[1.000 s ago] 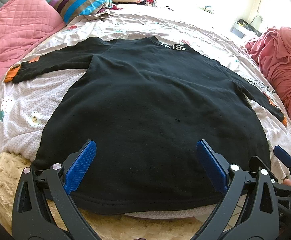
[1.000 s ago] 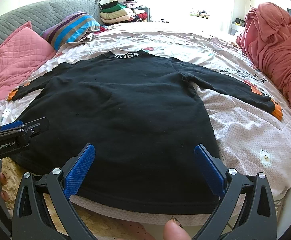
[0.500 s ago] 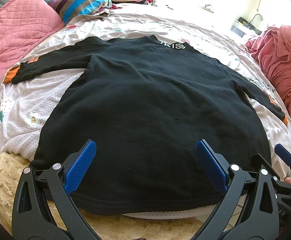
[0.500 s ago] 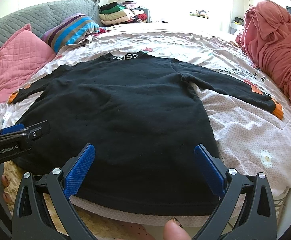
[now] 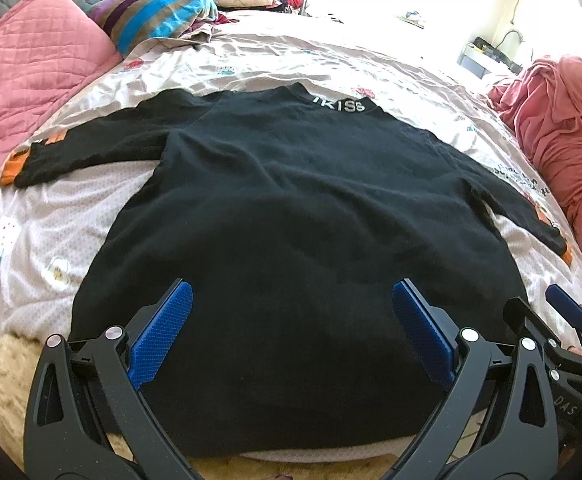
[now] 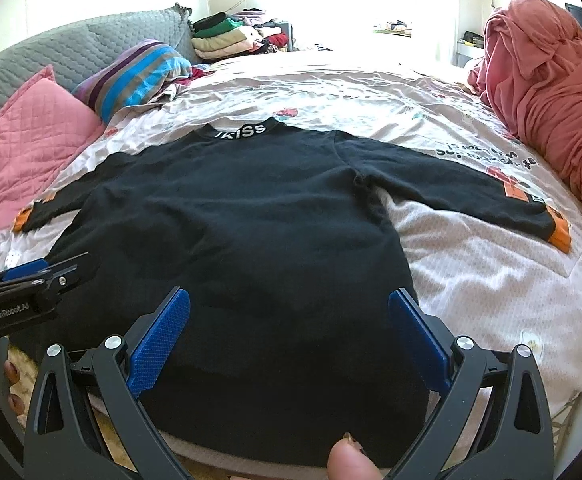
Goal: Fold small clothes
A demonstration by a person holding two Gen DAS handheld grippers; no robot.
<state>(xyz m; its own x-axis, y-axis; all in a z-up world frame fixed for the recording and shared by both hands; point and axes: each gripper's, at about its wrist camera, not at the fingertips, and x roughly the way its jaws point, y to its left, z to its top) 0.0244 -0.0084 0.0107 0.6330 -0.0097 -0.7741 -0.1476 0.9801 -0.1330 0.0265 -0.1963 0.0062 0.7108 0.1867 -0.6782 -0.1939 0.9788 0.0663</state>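
Lying flat and face-down-or-up (can't tell which) on the floral bedspread (image 5: 91, 208) is a black sweater (image 5: 299, 216), both sleeves spread out to the sides, orange cuffs at the ends, white "KISS" lettering on the collar (image 5: 341, 106) at the far end, hem nearest the cameras. Left gripper (image 5: 291, 334) hangs over the hem w/ its 2 blue-padded fingers (image 5: 161, 332) spread wide, nothing between them; same view catches the right gripper's blue tip at the lower right edge. Right gripper (image 6: 289, 334) sits just beside it, toward the sweater's right half, jaws also wide apart and holding nothing, pads above the fabric near the hem; whether they touch the cloth can't be told. Left gripper's black body shows at the left edge of the right wrist view, a fingertip of the person's hand (image 6: 349, 460) at the bottom. Around the bed: 1 pink quilted pillow (image 5: 31, 68) and 1 striped cushion (image 5: 155, 8) far left, a stack of folded clothes (image 6: 227, 36) beyond, a heap of pink fabric (image 6: 551, 80) on the right, a cream fluffy rug (image 5: 3, 384) below the bed's near edge.
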